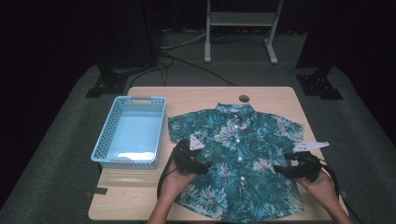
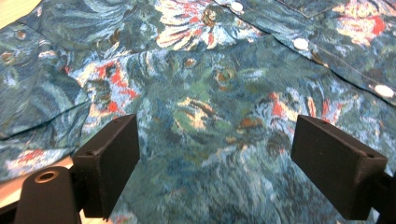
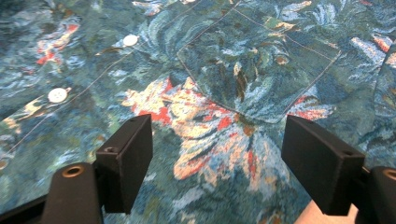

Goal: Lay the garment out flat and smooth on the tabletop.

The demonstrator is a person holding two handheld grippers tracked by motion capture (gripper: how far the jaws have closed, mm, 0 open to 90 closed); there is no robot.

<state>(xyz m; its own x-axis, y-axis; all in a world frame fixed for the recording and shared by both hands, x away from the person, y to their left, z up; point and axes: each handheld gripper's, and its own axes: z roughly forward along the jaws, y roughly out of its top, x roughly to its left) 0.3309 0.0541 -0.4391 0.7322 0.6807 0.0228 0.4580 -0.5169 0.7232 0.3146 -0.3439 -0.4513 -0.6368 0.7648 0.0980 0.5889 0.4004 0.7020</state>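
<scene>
**Two open grippers over a flat shirt**

While the shirt is lying spread out, front up, on the wooden surface, the person is holding a hand-held gripper in each hand above it. Its collar is pointing toward the far edge, just short of a small round hole in the surface, and its short sleeves are reaching out to either side. The hem is lying near the person's edge.

In the high view the left hand-held gripper is hanging over the shirt's left half, close to the side seam, with the left hand gripping it from below. The right hand-held gripper is sitting over the shirt's right edge, with the right hand behind it.

In the left gripper view the left hand-held gripper is showing its jaws spread wide, with nothing between them, and the flowered cloth and a row of white buttons are lying beyond. In the right gripper view the right hand-held gripper is likewise standing wide and empty, looking onto the chest pocket.

A light blue basket is standing on the surface just left of the shirt, its near wall beside the left sleeve.
</scene>
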